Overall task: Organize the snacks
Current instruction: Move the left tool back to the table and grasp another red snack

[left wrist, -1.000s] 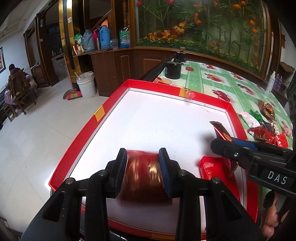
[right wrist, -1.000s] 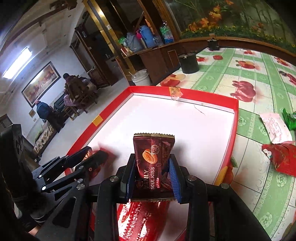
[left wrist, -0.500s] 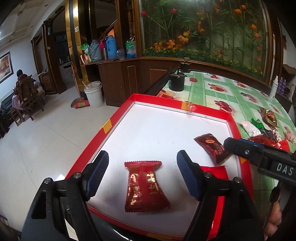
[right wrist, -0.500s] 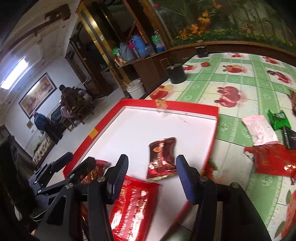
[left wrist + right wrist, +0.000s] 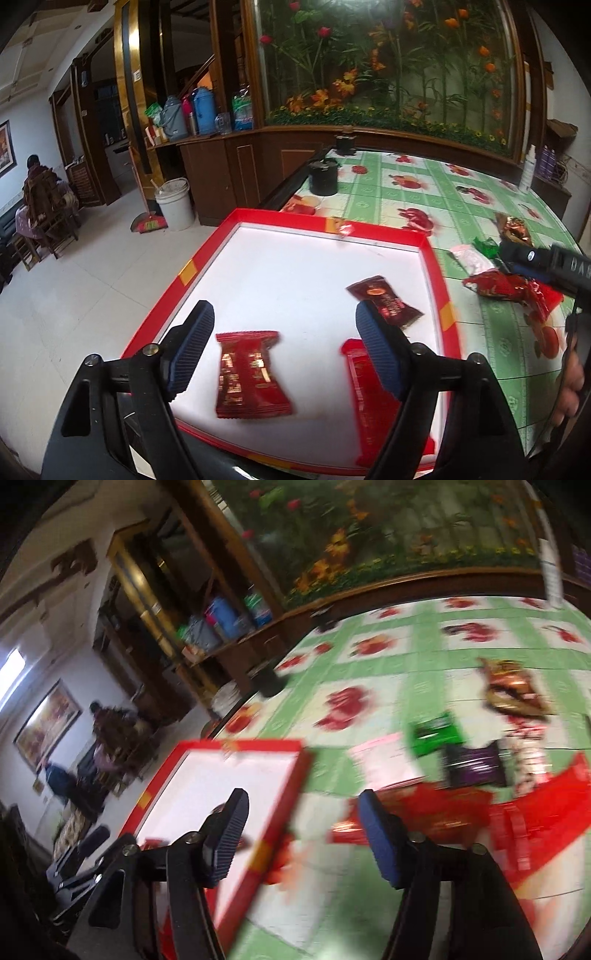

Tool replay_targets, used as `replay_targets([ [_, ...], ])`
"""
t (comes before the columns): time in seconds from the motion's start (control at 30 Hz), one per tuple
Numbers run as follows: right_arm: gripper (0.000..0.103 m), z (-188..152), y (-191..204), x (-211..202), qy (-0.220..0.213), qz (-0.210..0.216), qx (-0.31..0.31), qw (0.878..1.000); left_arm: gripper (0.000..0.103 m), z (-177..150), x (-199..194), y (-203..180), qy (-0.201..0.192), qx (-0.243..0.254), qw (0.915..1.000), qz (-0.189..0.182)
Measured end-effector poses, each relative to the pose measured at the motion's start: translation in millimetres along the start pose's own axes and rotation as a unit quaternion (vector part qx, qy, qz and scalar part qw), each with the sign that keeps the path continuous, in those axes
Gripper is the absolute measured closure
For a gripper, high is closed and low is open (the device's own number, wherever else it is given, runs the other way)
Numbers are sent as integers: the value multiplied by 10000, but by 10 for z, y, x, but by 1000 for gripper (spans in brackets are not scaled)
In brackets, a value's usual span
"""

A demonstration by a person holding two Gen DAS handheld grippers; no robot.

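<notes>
Snacks: three lie in the tray [image 5: 432, 258], more wait on the table [image 5: 369, 904]. My left gripper [image 5: 284, 350] and right gripper [image 5: 301, 840] are both opening, nothing gripped.

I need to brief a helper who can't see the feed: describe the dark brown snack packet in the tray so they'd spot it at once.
Find the red-rimmed white tray at the near end of the green flowered table. The dark brown packet lies inside near its right rim, beyond the two bright red packets. It alone is brown, with an orange oval on its face, lying slantwise.
</notes>
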State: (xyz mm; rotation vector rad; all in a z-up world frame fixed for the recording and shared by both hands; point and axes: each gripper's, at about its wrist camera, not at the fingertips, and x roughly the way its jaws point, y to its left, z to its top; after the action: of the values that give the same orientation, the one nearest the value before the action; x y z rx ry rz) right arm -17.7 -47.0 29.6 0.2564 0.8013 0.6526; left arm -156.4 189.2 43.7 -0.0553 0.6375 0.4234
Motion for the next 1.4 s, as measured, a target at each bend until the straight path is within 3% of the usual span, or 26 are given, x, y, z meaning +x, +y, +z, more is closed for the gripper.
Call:
replay_targets([
  [0.3, 37, 205, -957, -583, -617, -576, 892, 9924, 23, 1, -75, -460, 35, 502, 9982, -323],
  [0.6, 36, 198, -1652, -954, -715, -1044, 1534, 9800, 23, -36, -194, -999, 7, 1125, 9913, -689],
  [0.8, 36, 139, -1839, -996, -558, -1268, 1713, 9754, 23, -154, -225, -1308, 149, 1499, 9845, -901],
  [0.97, 36, 79, -2044, -1074, -518, -1212, 2125, 9682, 23, -160, -212, -1458, 193, 1683, 9806, -983],
  [1.3, 36, 52, -2071, -1064, -439, -1193, 2250, 9660, 23, 264, 6, -1770, 284, 1441, 9795, -1377],
  [1.4, 36, 61, -2036, -1065, -499, -1054, 2184, 9689, 23, 392, 224, -1880, 510, 1230, 9806, -1436],
])
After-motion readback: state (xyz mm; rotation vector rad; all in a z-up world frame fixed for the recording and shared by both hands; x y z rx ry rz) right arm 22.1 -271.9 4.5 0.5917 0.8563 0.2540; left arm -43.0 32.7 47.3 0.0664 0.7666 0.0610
